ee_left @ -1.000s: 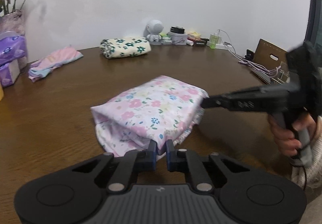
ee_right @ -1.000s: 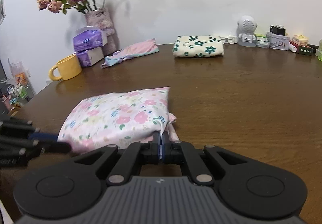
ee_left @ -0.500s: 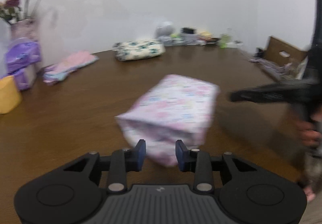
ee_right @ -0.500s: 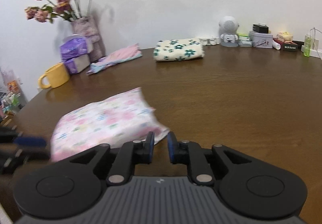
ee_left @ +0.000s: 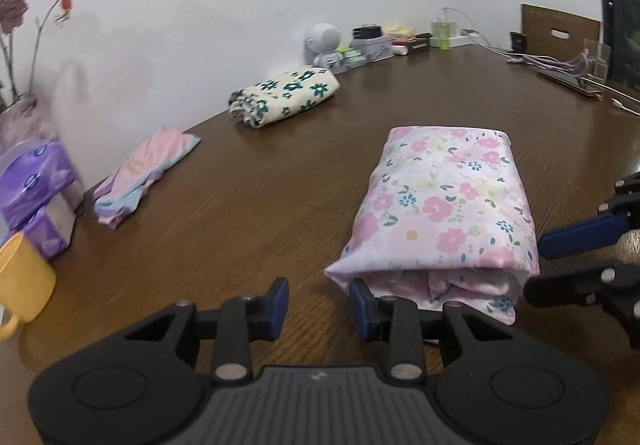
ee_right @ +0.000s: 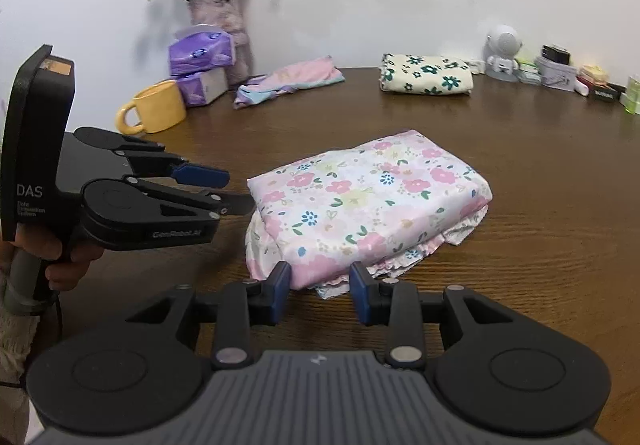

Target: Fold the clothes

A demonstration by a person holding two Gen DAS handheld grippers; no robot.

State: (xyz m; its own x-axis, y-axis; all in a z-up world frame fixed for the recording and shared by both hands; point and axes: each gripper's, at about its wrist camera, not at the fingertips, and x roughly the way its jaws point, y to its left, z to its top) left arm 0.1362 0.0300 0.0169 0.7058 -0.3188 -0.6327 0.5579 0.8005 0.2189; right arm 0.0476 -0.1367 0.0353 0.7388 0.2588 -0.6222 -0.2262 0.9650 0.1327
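A folded pink floral garment point(ee_left: 444, 205) lies as a compact bundle on the brown wooden table point(ee_left: 260, 197); it also shows in the right wrist view point(ee_right: 368, 201). My left gripper point(ee_left: 318, 303) is open and empty, just off the bundle's near left corner. In the right wrist view the left gripper point(ee_right: 236, 191) sits at the bundle's left end. My right gripper point(ee_right: 320, 293) is open and empty, just in front of the bundle's near edge. In the left wrist view the right gripper point(ee_left: 536, 265) is open beside the bundle's right end.
A folded cream garment with green flowers point(ee_right: 426, 79) and a crumpled pink and blue garment point(ee_right: 286, 81) lie at the back. A yellow mug point(ee_right: 154, 113), purple tissue packs point(ee_right: 200, 65) and a flower vase point(ee_right: 220, 33) stand at the left. Small items line the far edge point(ee_right: 560, 73).
Both grippers have opened and let go of the pink floral garment, then drawn back. The bundle now rests on the table.
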